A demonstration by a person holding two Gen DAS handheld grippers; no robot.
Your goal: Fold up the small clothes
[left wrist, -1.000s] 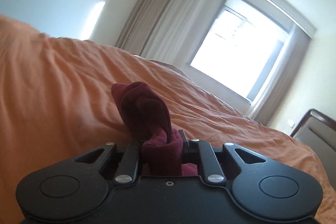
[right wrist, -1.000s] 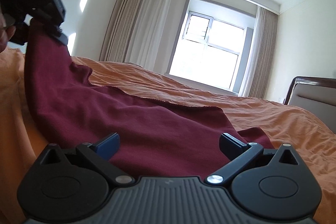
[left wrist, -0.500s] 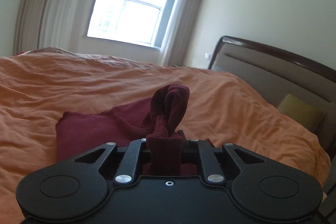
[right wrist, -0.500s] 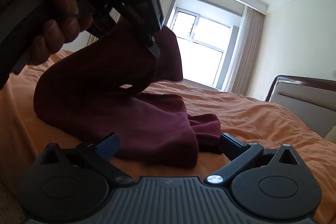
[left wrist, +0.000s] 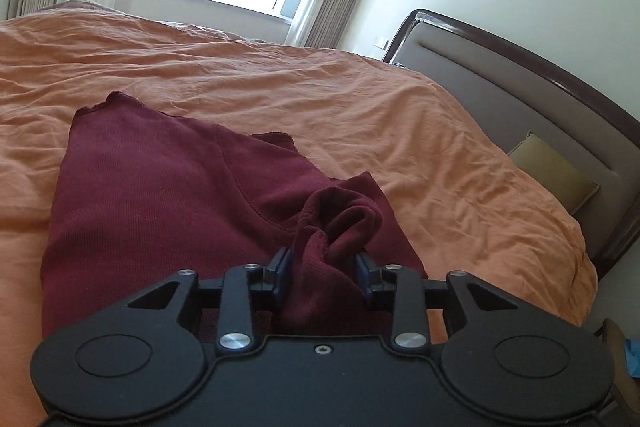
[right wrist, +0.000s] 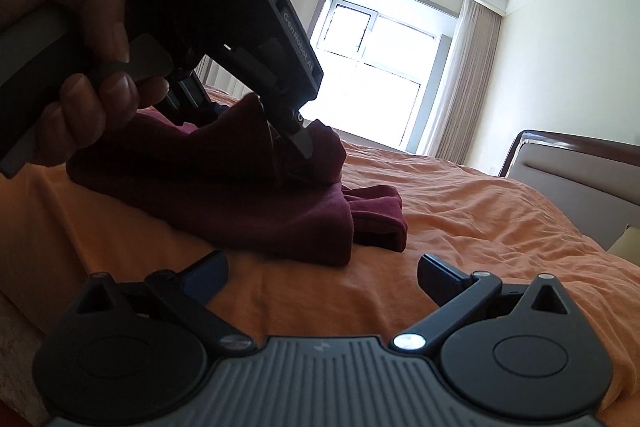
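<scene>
A dark red garment (left wrist: 152, 195) lies folded over on the orange bedspread (left wrist: 280, 99). My left gripper (left wrist: 323, 269) is shut on a bunched edge of it, low over the folded layers. In the right wrist view the garment (right wrist: 280, 219) lies ahead, and the left gripper (right wrist: 296, 143), held by a hand, presses its bunch down onto the pile. My right gripper (right wrist: 322, 273) is open and empty, just above the bedspread in front of the garment.
A padded headboard (left wrist: 520, 83) with a dark wooden frame stands at the right. An olive pillow (left wrist: 552, 171) leans against it. A bright window (right wrist: 376, 75) with curtains is at the far wall.
My left gripper has carried the held edge over and down onto the rest of the garment, folding it. The right gripper has stayed open and drawn back a little.
</scene>
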